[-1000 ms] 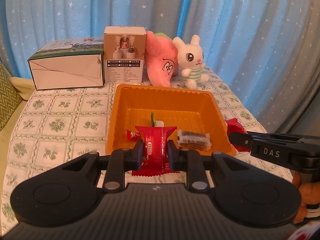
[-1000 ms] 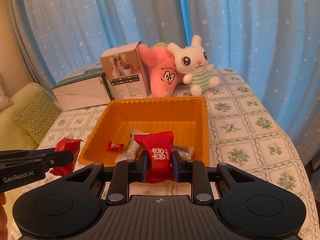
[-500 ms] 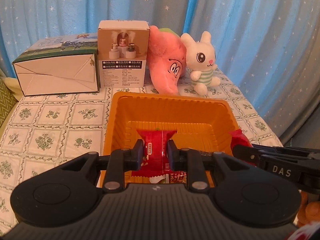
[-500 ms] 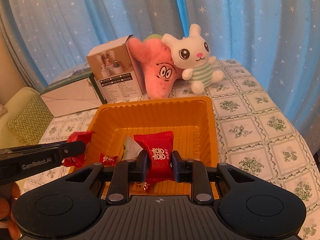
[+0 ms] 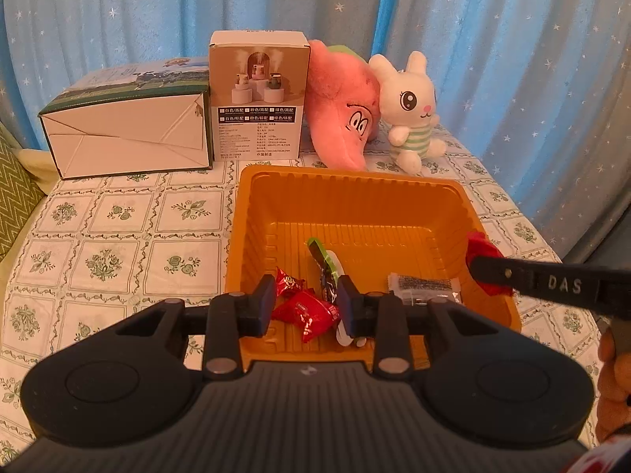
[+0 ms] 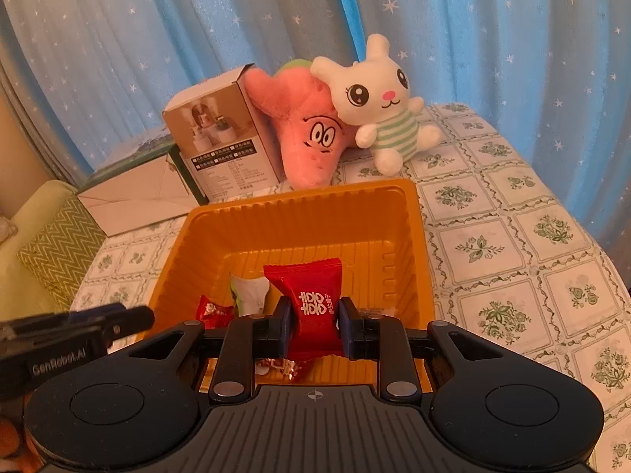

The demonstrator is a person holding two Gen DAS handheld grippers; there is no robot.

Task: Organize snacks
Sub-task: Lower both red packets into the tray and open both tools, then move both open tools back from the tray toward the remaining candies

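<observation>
A: Orange ribbed plastic tray [image 5: 357, 213] is sitting on the green-flowered tablecloth [image 5: 118, 236] in the left wrist view, with the left gripper [image 5: 305, 307] hanging over its near end.

B: How are its jaws standing?

A: They have just been opening and are standing apart now. The crinkled red snack packet [image 5: 305, 315] is lying loose between them on the tray floor, no pad pressing on it. Beside it 1 small red candy [image 5: 290, 282], 1 green-and-white wrapper [image 5: 327, 264] and 1 clear packet with dark contents [image 5: 424, 287] are resting in the tray.

B: And over on the right?

A: The right gripper [image 5: 489, 272] is reaching in over the tray's right rim, red foil showing at its tip.

B: What is the right wrist view giving?

A: The right gripper [image 6: 315, 325] is clamping 1 flat red pillow packet with white characters [image 6: 311, 307] upright between its pads, above the tray [image 6: 307, 213]. The left gripper's dark tip [image 6: 130, 317] is poking in from the left edge. Behind, the pink plush [image 6: 303, 134], the white bunny plush [image 6: 378, 98] and the tan printed carton [image 6: 221, 138] are standing before the blue starred curtain [image 6: 118, 39].
</observation>
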